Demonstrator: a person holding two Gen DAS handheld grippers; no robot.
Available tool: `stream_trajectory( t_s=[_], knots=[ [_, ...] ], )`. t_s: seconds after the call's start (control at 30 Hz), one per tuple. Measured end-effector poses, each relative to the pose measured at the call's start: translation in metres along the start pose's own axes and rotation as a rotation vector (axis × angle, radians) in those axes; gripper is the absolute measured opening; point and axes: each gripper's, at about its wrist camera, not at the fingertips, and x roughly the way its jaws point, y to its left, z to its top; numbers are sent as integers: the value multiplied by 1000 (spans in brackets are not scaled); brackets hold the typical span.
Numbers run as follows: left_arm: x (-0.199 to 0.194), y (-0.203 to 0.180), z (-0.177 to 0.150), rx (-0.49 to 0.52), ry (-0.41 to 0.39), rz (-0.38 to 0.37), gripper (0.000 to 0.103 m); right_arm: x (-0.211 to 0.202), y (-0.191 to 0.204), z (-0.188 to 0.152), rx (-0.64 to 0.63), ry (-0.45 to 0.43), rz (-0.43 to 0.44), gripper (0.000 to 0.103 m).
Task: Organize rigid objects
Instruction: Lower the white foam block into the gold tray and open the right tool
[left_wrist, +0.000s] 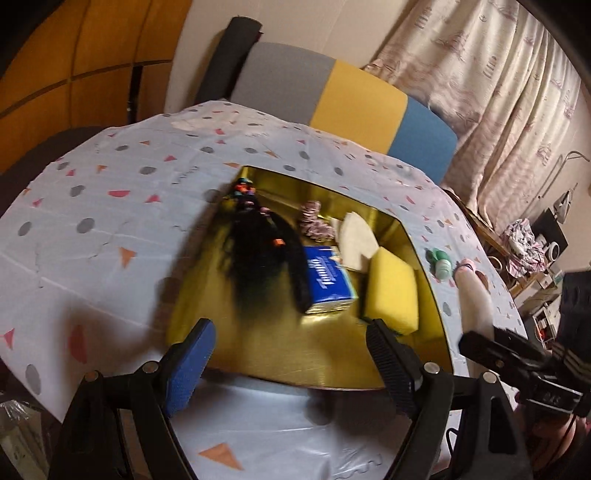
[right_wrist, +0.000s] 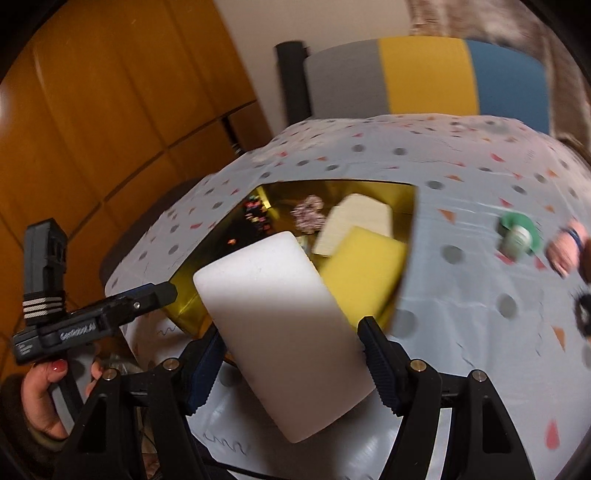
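Left wrist view shows our left gripper (left_wrist: 291, 354) with its jaws spread wide and nothing between them, hovering above the near edge of the gold tray (left_wrist: 325, 373). In that tray lies a blue packet (left_wrist: 327, 278) with white script we cannot read through the blur, a yellow sponge (left_wrist: 393, 290), a cream wedge-shaped piece (left_wrist: 356, 240), a pinkish scrunchie (left_wrist: 312, 218) and a mass of black hair (left_wrist: 258, 251) with coloured beads, its outline smeared. On the patterned tablecloth (left_wrist: 92, 229) right of the tray sits a small green bottle (left_wrist: 441, 264).

From the right wrist, our right gripper (right_wrist: 291, 354) is clamped on a white rectangular block (right_wrist: 280, 325), held tilted over the tray's near corner (right_wrist: 184, 306); the block hides much of the tray's contents. The left gripper's body (right_wrist: 85, 325) shows lettering that seems to read "GenRobot.AI"; a smaller label beneath is illegible. A hand (right_wrist: 44, 398) with red nails grips it. The green bottle (right_wrist: 517, 236) is blurred, and things at the right edge are cut off.
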Motion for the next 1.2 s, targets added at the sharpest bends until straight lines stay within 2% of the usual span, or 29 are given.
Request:
stream_trajectory(
  t_s=[0.17,0.4,0.57,0.7,0.73,0.8,0.83,1.03,1.2],
  knots=[
    [-15,28,-2,-68,-51,33,85,41,26,17,-76,91,41,72],
    [-38,66,-2,-170,-115,81,85,93,69,34,-221,161,62,72],
    [-48,82,-4,-218,-152,107,85,127,92,33,-258,209,78,75],
    [-46,89,-7,-243,-146,109,85,144,99,31,-240,245,93,82],
    [-46,89,-8,-244,-145,107,85,143,98,32,-231,243,92,85],
    [-45,88,-10,-240,-142,110,85,137,97,34,-210,217,98,100],
    [-44,87,-10,-239,-142,109,85,132,95,34,-200,204,102,102],
    [-40,78,-13,-230,-137,93,85,91,77,35,-82,120,154,102],
    [-35,66,-13,-205,-123,70,85,51,56,30,-13,26,124,102]
  ],
)
